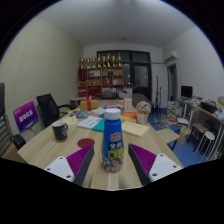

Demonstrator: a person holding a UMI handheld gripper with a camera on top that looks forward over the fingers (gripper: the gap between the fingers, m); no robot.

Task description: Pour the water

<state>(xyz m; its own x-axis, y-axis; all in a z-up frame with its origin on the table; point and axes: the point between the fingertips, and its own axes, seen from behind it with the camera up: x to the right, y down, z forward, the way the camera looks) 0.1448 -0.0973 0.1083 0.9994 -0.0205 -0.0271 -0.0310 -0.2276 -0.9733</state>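
Upright, blue-labelled bottle (113, 140) with white cap, clamped between jaws

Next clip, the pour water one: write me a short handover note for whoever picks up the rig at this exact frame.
Gripper: its two fingers stand at either side of the upright plastic bottle with a blue cap and a blue-green label; whether the pads actually press on it cannot be told from this view.
Things: the bottle is upright over the light wooden table, cap on. A dark round cup stands on the table beyond the fingers, off to one side.
Done: the bottle is between the fingers.
Left: no pouring visible yet; the bottle is not tilted and the cap is on.
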